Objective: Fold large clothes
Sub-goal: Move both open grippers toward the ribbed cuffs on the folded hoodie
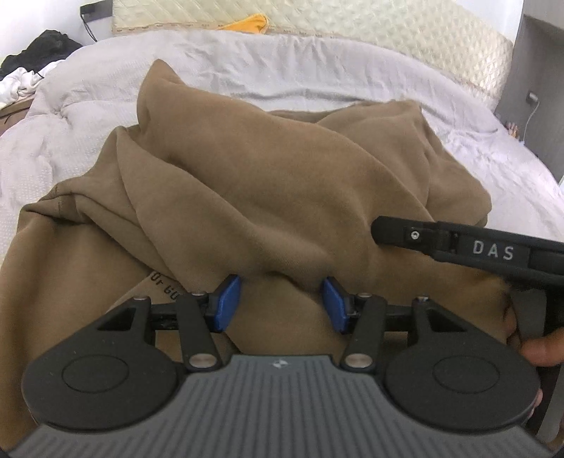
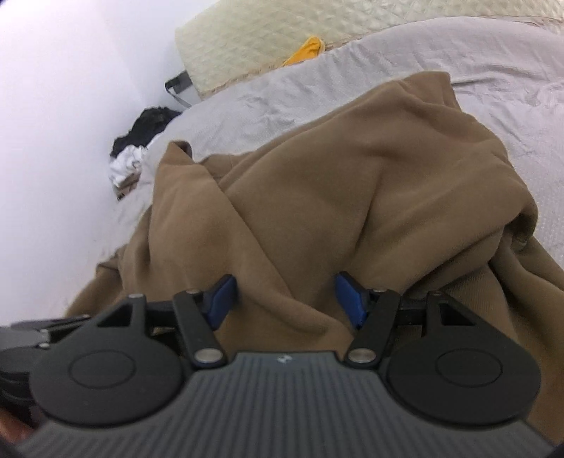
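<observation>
A large brown garment (image 1: 268, 183) lies rumpled in thick folds on the grey bedcover (image 1: 282, 67). My left gripper (image 1: 280, 304) is open, its blue pads (image 1: 227, 303) spread apart just above the near folds of the cloth, holding nothing. My right gripper's black body, marked DAS (image 1: 493, 248), reaches in from the right, close beside the left one. In the right wrist view the right gripper (image 2: 287, 303) is open too, with its blue pads (image 2: 220, 303) on either side of a raised fold of the brown garment (image 2: 352, 183), not closed on it.
A cream quilted headboard (image 1: 387, 24) with a yellow cloth (image 1: 250, 23) runs along the back. A black and white clothes pile (image 1: 31, 67) lies at the bed's left edge by the white wall (image 2: 53, 105). A grey cabinet (image 1: 539, 88) stands at the right.
</observation>
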Motion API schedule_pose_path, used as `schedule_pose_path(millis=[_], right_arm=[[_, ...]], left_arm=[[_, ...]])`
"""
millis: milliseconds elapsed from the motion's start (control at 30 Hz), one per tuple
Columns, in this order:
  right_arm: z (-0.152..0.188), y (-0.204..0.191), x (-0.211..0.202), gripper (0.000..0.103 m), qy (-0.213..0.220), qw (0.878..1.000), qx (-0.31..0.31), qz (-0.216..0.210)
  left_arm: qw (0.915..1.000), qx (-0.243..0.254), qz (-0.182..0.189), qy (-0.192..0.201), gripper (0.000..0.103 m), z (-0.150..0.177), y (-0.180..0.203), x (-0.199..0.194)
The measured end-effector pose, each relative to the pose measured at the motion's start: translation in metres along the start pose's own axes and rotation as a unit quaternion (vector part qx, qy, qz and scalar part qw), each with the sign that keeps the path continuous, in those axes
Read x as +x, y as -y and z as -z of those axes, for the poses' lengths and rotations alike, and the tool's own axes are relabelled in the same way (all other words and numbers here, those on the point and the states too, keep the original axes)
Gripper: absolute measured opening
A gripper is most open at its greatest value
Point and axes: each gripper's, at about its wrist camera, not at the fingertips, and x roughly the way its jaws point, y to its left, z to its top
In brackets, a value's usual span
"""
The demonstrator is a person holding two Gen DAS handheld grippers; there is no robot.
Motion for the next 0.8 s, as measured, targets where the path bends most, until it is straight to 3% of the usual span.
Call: schedule_pose_path(millis=[300,467,733,800], right_arm=[[0.001,-0.002,-0.081,0.068,0.037,0.995,0.097,-0.012],[0.014,-0.013,-0.129,0.069,0.006,0.996,0.046,0.072],[0.062,0.011,-0.183,0.069,-0.034,0.983,0.092,0.153],[0.068,0.015,-0.190,0.081,-0.035,0.977,0.083,0.191]], left_arm=[[0.9986,-0.040,0.021,0.027,0.070,0.001,-0.013,-0.069],[0.9984,-0.044,0.018,0.032,0.072,0.009,-0.023,-0.117],[0.9982,-0.055,-0.024,0.009,0.085,0.023,-0.049,-0.178],[0.9968,-0.073,-0.033,-0.005,0.090,0.025,-0.062,-0.186]])
